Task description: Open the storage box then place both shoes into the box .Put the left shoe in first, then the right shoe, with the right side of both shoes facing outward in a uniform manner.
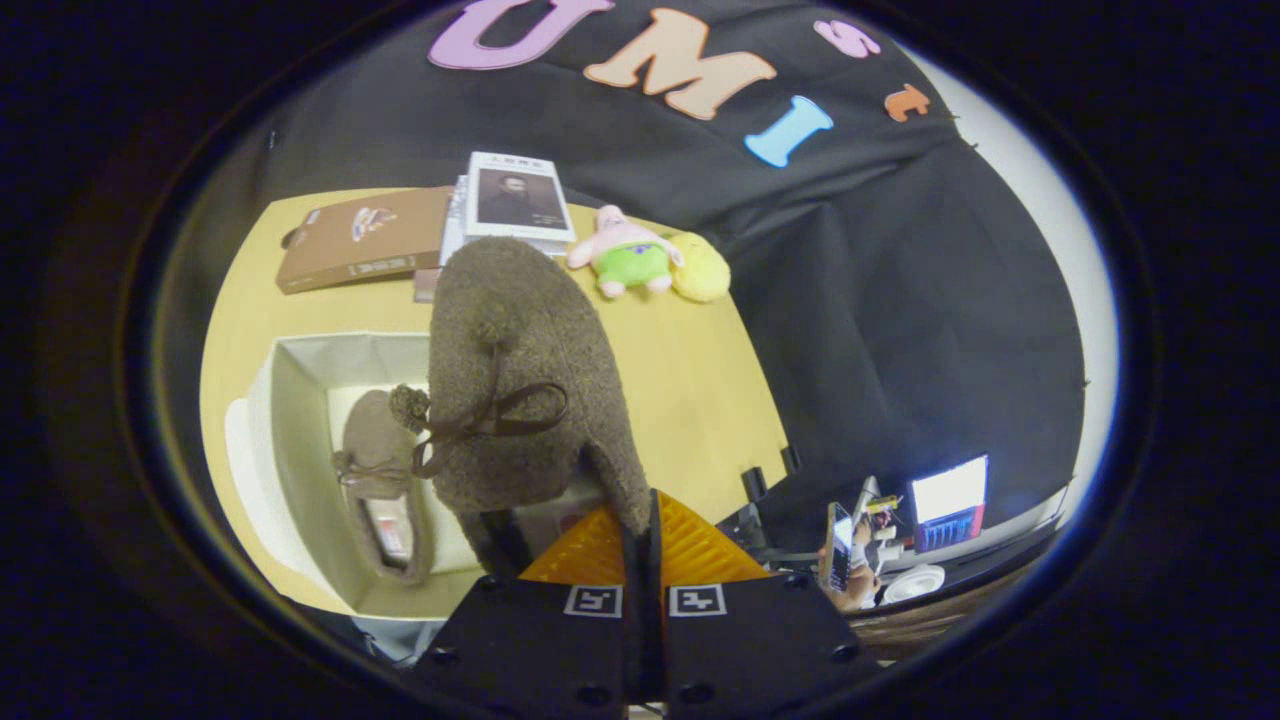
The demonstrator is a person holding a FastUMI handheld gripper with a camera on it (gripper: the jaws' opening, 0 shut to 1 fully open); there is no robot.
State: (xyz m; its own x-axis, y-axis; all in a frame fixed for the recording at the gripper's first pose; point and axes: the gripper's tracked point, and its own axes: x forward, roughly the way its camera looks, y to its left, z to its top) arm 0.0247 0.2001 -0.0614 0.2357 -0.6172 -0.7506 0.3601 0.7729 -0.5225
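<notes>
Black gripper (640, 545) body — two square coded markers, round screws.

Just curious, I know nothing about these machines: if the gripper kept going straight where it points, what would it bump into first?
Probably the yellow table beside the white box; the gripper already pinches a brown shoe. Depth is uncertain.

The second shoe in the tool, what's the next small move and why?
Probably carry the held shoe sideways and down into the open box, beside the shoe already lying inside. The tool is shut on the held shoe's heel edge, which hangs above the yellow table at the box's edge.
</notes>
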